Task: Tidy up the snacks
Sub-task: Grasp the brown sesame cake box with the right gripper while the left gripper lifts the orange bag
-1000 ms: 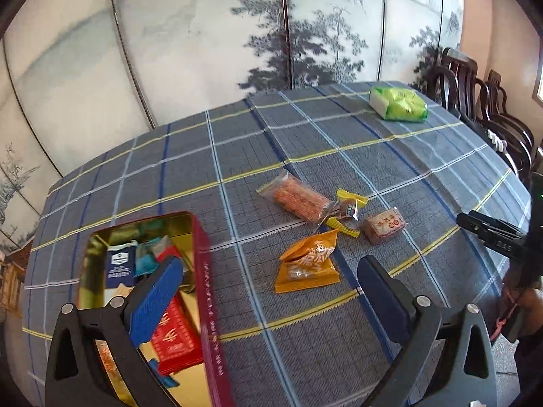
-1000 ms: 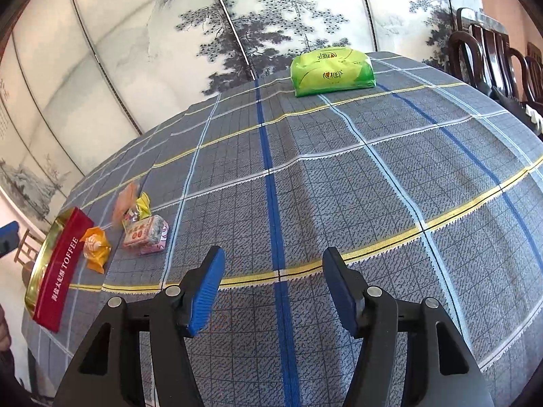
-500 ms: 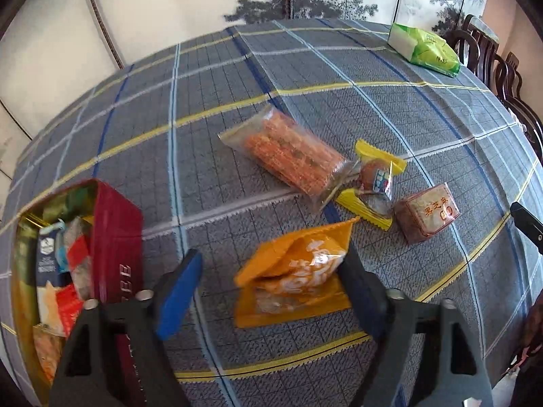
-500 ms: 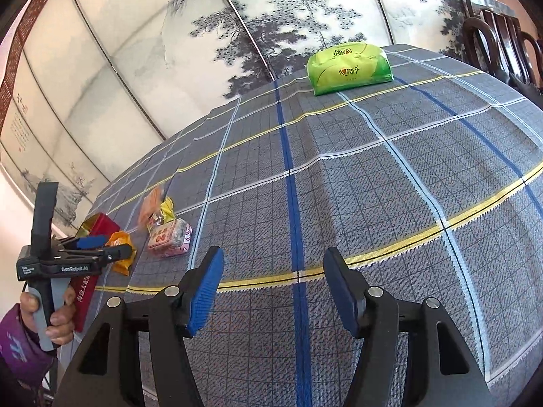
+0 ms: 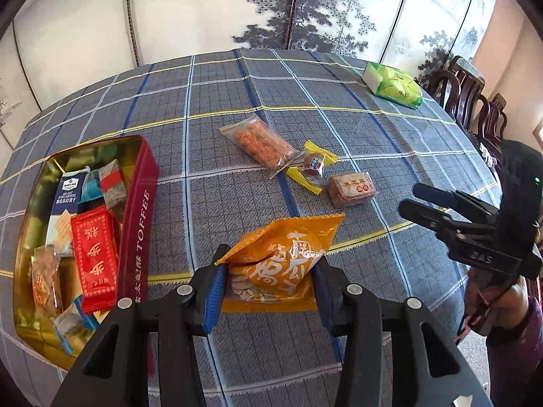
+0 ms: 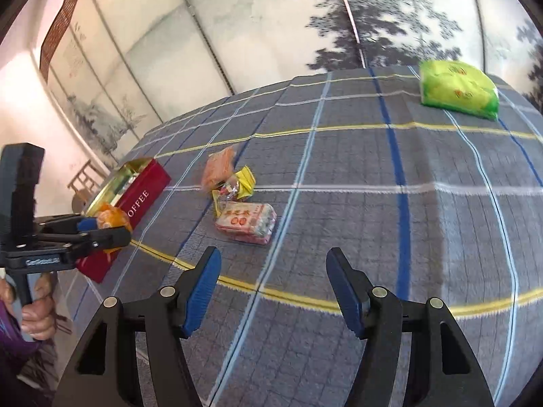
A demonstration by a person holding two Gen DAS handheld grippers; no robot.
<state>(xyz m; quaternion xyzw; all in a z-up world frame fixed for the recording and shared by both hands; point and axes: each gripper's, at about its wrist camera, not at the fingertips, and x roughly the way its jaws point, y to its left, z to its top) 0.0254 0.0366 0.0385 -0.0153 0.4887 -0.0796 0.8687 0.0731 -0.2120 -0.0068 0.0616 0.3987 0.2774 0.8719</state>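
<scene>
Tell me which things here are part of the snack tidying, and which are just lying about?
Job: orange packet in left gripper; red tin; clear packet; yellow candy; brown packet; right gripper.

Lying about: green pack; chairs; screen.

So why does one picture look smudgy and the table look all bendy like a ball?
Right wrist view: smeared by motion, so the green packet and the pink snack pack look soft. Left wrist view: sharp, the print on the orange packet in the left hand-held gripper is crisp. Both views: the fisheye lens bends the tablecloth lines and darkens the corners.
</scene>
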